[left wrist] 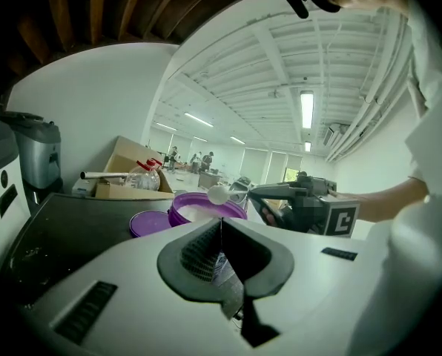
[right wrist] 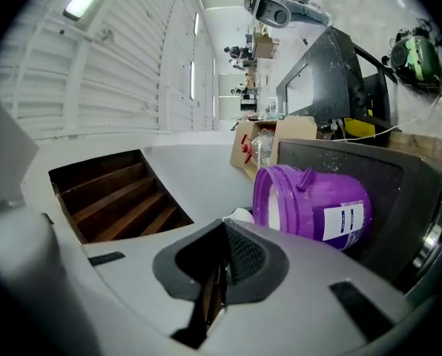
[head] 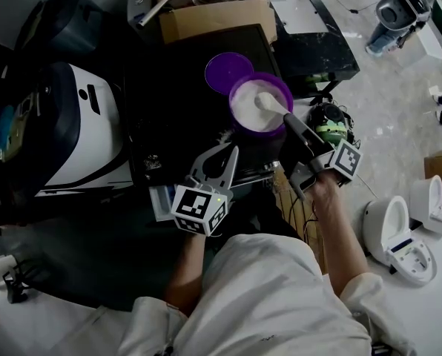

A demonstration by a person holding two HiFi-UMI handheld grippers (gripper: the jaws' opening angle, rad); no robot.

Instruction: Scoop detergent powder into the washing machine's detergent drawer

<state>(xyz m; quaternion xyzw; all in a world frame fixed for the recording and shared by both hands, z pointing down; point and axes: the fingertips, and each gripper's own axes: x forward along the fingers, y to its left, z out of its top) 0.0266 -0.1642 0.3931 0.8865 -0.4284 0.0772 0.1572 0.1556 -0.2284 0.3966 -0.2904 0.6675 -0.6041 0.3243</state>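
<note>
One open purple tub point(head: 233, 95) of powder point(head: 249, 113), one lid point(head: 227, 71) beside it. The right claw point(head: 289, 121) grips one white scoop point(head: 268, 102) over the powder. Only the right gripper view shows the tub's label point(right wrist: 343, 221). The left claw point(head: 225, 154) is clenched, seemingly empty.

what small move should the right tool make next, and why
Probably dip the scoop down into the white powder: the right tool, shut on its handle, holds it level over the open purple tub near rim height, with no clear load showing.
</note>
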